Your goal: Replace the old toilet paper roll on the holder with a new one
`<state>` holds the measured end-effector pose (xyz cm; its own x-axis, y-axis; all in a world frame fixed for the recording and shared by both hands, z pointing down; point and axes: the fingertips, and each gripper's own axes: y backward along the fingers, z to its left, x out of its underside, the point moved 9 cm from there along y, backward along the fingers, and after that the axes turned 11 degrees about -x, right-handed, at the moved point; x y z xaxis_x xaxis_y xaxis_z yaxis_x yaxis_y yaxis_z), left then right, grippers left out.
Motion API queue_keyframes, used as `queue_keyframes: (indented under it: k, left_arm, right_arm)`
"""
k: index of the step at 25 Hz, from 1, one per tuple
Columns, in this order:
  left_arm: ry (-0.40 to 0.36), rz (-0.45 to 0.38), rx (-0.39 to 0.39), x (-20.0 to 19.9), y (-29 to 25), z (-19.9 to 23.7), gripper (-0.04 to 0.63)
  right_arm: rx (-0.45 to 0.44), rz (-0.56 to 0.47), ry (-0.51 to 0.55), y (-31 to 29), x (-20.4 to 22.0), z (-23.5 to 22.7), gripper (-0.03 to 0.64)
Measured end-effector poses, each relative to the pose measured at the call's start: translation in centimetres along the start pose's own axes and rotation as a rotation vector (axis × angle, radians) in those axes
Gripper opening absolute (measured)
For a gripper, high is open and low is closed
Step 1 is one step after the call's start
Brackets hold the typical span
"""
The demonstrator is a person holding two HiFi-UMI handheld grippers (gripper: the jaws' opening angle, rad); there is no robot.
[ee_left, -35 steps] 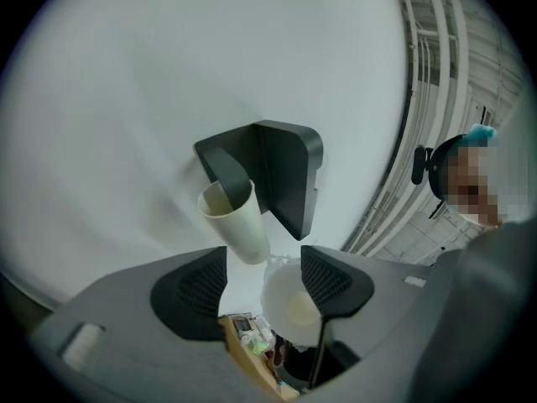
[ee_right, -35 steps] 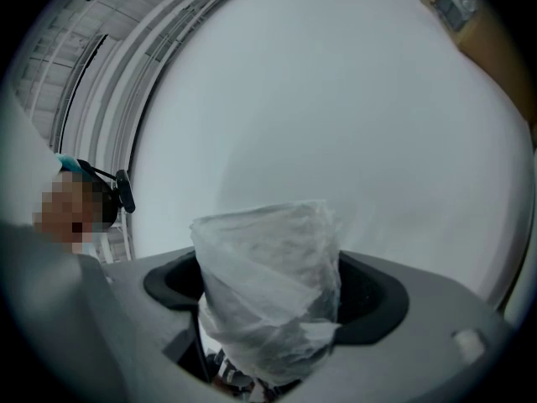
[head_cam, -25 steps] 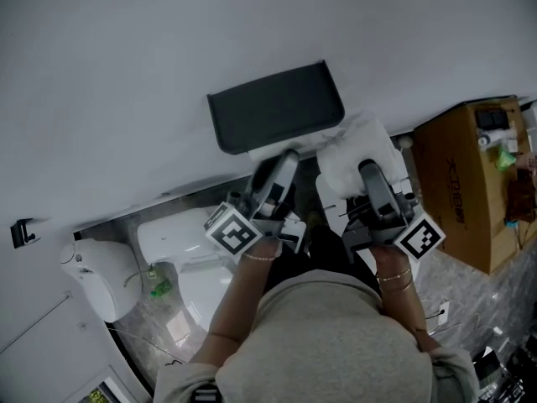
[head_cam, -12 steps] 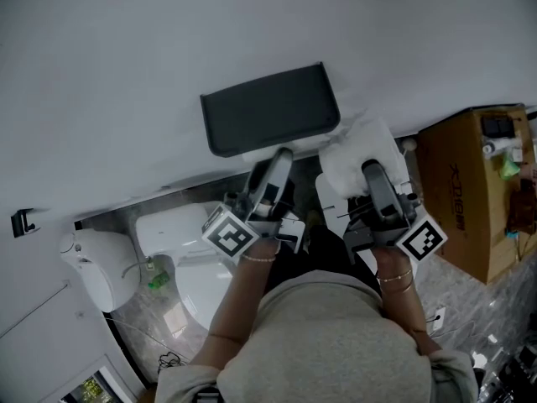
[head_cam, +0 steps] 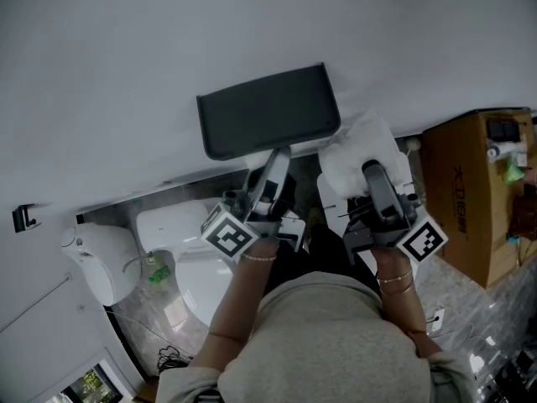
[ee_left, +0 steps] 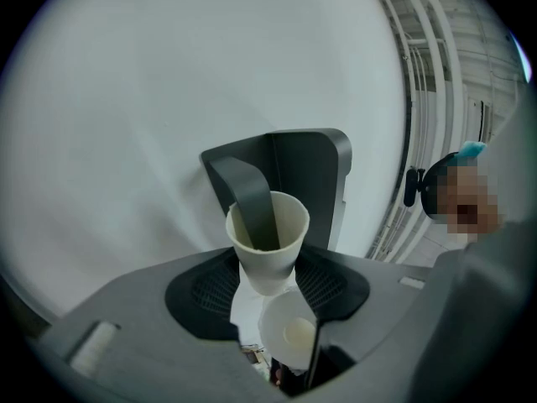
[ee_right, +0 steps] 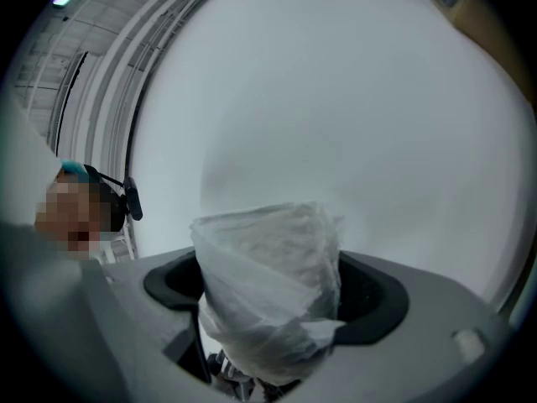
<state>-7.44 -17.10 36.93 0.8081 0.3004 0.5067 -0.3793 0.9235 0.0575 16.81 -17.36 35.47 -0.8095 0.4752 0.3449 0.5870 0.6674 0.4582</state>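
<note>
Left gripper view: empty tube [ee_left: 267, 242] clamped between the just-closing fingers [ee_left: 201, 296].

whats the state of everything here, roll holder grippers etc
tube: bare, no paper left, on the holder's arm
holder: arm runs through the tube
left gripper: jaws have just been closing, now shut on the tube
new roll: wrapped in plastic, held off the holder
right gripper: shut on the new roll
</note>
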Motion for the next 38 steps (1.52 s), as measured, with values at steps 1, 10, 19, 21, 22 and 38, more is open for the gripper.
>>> queue_keyframes:
  k: [1,10,19,21,22,38]
  left_arm:
    - [-0.001,0.003,0.005,0.0,0.0,-0.1,0.209]
    - [-0.006,0.051,0.038,0.1,-0.7,-0.3,0.209]
    - [-0.014,0.094,0.08,-0.1,-1.6,-1.1,0.209]
    - [-0.013,0.104,0.089,-0.1,-1.7,-1.2,0.209]
    - [-0.012,0.11,0.094,-0.1,-1.8,-1.2,0.209]
    - [-0.01,0.243,0.17,4.6,-7.5,-2.2,0.209]
  right_arm:
    - [-0.001,-0.003,-0.001,0.0,0.0,0.0,0.453]
    - [0.005,-0.033,0.015,-0.1,0.0,0.2,0.453]
    - [0.018,-0.066,0.04,-0.2,-0.2,1.0,0.453]
    - [0.022,-0.076,0.047,-0.1,-0.2,1.2,0.453]
    - [0.025,-0.081,0.051,0.0,-0.2,1.3,0.453]
    - [0.092,-0.185,0.126,3.9,-4.6,0.4,0.453]
